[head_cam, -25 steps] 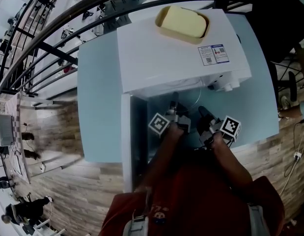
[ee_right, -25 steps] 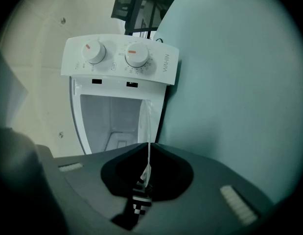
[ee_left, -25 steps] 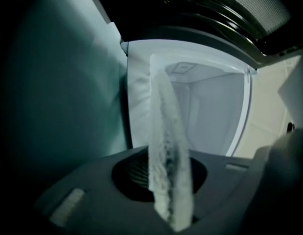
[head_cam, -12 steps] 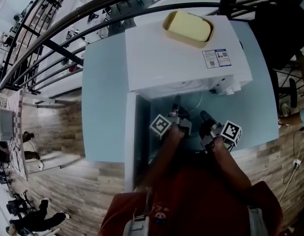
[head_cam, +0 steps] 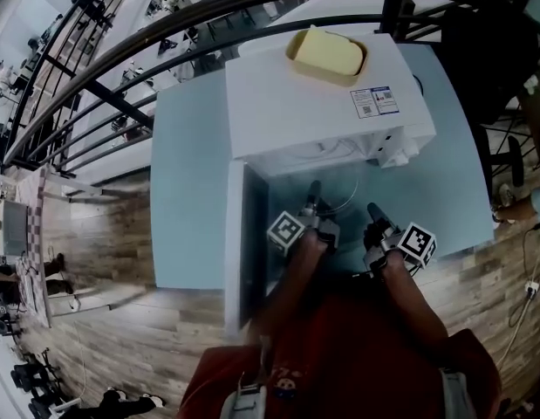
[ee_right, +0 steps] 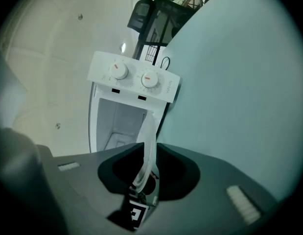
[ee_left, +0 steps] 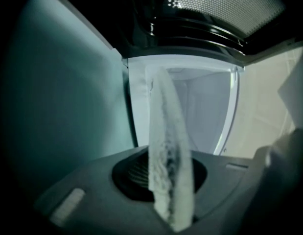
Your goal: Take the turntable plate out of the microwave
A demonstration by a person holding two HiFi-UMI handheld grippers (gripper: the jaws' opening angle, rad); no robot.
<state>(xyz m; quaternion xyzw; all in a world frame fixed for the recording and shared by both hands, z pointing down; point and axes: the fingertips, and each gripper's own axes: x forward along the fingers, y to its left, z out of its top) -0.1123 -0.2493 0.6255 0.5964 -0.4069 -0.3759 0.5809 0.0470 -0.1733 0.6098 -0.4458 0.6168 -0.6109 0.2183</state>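
On a smooth pale blue tabletop point(head_cam: 187, 199), a boxy white microwave point(head_cam: 313, 94), its door point(head_cam: 243, 243) swung wide to the left. On its flat top, a shallow yellow tray with rounded corners point(head_cam: 326, 52) and a white sticker point(head_cam: 374, 100) bearing a square code and coloured blocks, print too small to read. On the control panel, two round white dials with red marks point(ee_right: 119, 71), small black labels beneath, unreadable.

At the mouth of the white cavity, held over the table: the round clear glass turntable plate point(head_cam: 338, 186), edge-on in both gripper views, rim thick and frosted-looking with dark speckles. Left gripper point(head_cam: 314, 190) clamped on the near rim, matt grey jaws closed against the glass. Right gripper point(head_cam: 372, 209) just beside it, jaws parted, the plate's rim standing between them, no pad seen pressing.

On each gripper, a cube with black-and-white square markers point(head_cam: 285, 230). At the top of the left gripper view, a perforated metal screen point(ee_left: 224, 4).
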